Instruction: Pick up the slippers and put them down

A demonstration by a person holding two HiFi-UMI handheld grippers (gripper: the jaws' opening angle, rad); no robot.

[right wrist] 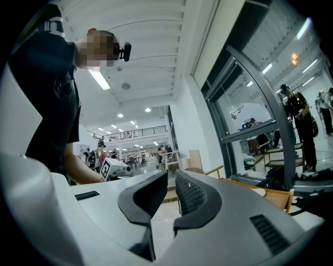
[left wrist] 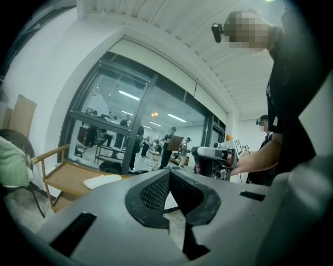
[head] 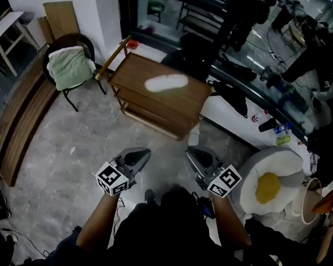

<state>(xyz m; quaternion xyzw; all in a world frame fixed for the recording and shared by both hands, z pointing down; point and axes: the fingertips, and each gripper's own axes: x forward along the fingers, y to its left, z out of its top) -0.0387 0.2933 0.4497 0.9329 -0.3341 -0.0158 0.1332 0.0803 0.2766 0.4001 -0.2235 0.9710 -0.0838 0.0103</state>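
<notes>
Looking down from the head view, I have one pale slipper lying on the top of the wooden table. I can't find a second slipper in any view. Its long axis runs roughly 9 to 3 o'clock, the 3 o'clock end tipped slightly away from me, so it lies crosswise to the way both tools point.

From my left gripper the slipper sits at about 1 o'clock. From my right gripper it sits at about 11. Both are well apart from it, short of the table's near edge, and I judge neither clearly nearer. In the left gripper view the slipper shows at 9 o'clock of the jaws, flat on the tabletop.

Both grippers are held level in front of my body, noses converging a little toward 12 o'clock, with the marker cubes back by my wrists. The left one's pads are pressed together at the tips and hold nothing. The right one's pads are all but together, with a thin slit showing and nothing in it.

I reckon whichever hand goes in needs its jaws spread first. It should then come across the slipper's narrow width rather than along its length.
</notes>
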